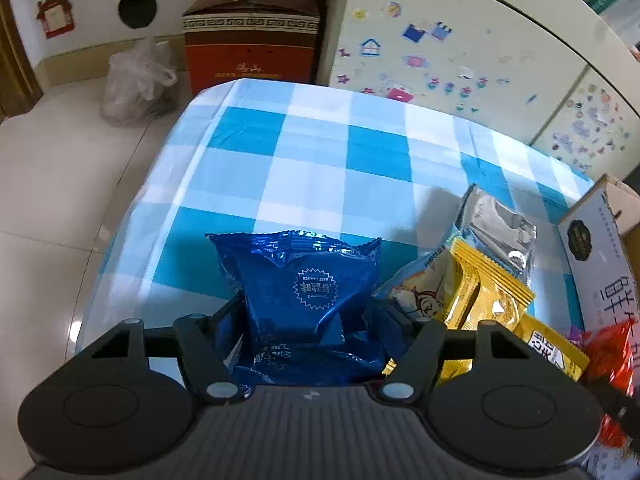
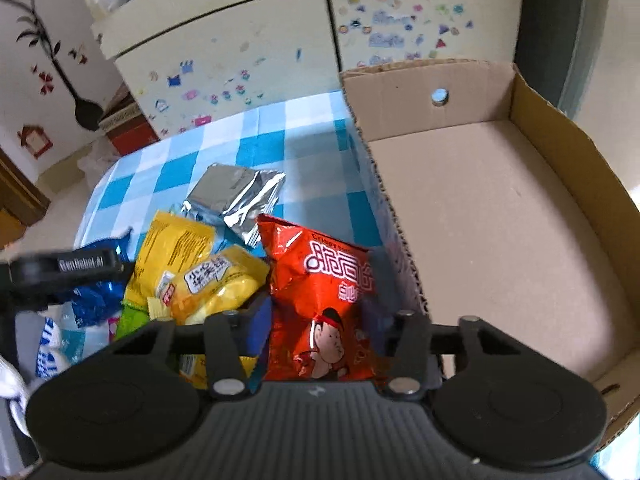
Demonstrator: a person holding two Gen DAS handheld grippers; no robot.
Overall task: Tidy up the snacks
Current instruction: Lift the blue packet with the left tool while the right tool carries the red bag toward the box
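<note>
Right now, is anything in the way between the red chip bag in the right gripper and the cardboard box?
Only the box's own near wall. The red chip bag sits just left of it, so it must go over that rim; the cardboard box floor shows nothing inside.

I am viewing both feeds under soft, even indoor light. Glare is streaking across the blue foil packet [image 1: 308, 296] and the silver foil packet [image 2: 236, 200], and a bright reflection is showing on the floor tile [image 1: 74, 326] at left. The blue packet is casting a shadow onto the checked tablecloth [image 1: 280, 168]. Fisheye distortion is bending the cabinet [image 1: 480, 60] and the cardboard box [image 2: 580, 168] towards the edges. The left gripper [image 2: 60, 270] is appearing blurred in the right wrist view.
</note>
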